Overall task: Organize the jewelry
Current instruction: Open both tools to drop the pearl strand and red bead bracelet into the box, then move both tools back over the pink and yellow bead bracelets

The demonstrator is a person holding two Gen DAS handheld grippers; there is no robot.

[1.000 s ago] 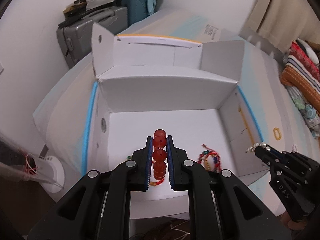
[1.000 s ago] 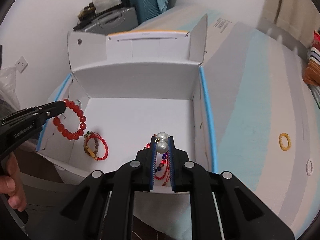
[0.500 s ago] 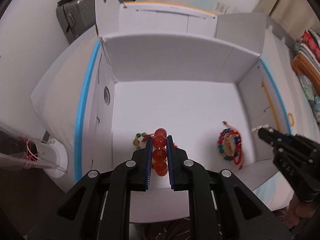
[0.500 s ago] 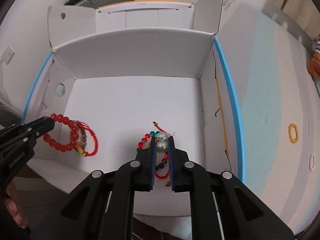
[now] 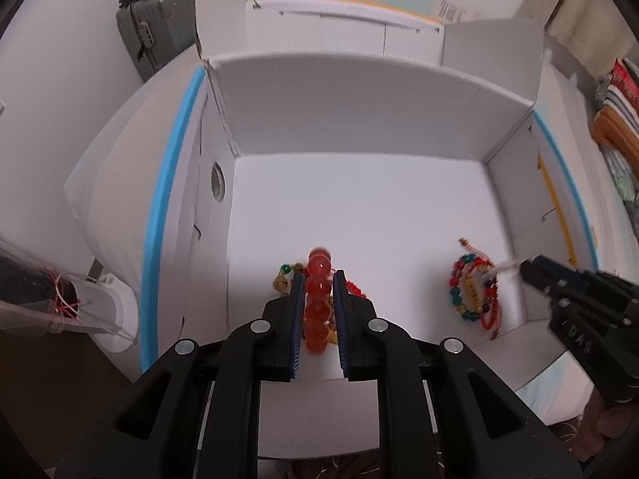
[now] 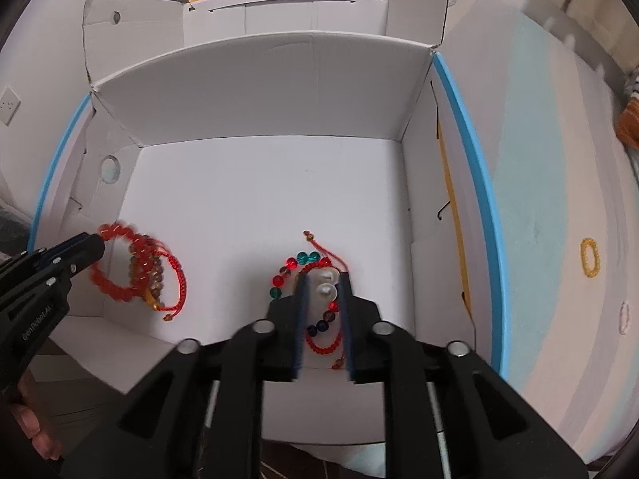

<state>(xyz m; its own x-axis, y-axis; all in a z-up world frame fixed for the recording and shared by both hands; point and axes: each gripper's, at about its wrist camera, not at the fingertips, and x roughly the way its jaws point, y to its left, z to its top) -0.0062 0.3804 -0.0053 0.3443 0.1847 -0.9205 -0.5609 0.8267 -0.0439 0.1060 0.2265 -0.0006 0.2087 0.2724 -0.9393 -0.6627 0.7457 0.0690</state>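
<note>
An open white cardboard box point(image 5: 359, 127) point(image 6: 279, 92) sits on a bed. My left gripper point(image 5: 317, 275) point(image 6: 98, 241) is low over its floor. Its jaws are opening, and the red bead bracelet point(image 5: 317, 303) point(image 6: 116, 283) stands blurred between them with thin gaps on both sides. It hangs over a wooden-bead, red-cord bracelet point(image 6: 159, 275) point(image 5: 285, 279). My right gripper point(image 6: 323, 275) point(image 5: 527, 269) is opening too. A blurred pearl piece point(image 6: 325, 285) sits loose between its pads, above a multicoloured bead bracelet point(image 6: 279, 279) point(image 5: 471, 295).
On the striped bedspread right of the box lie a yellow ring point(image 6: 590, 257) and a small pale ring point(image 6: 624, 317). Suitcases point(image 5: 167, 20) stand behind the box and folded clothes point(image 5: 615, 111) are at the far right. A person's hand point(image 6: 36, 435) holds the left gripper.
Both grippers have sunk from above the box rim down to its floor. The right jaws have parted from the pearls. The red bracelet now rests blurred over the wooden-bead one.
</note>
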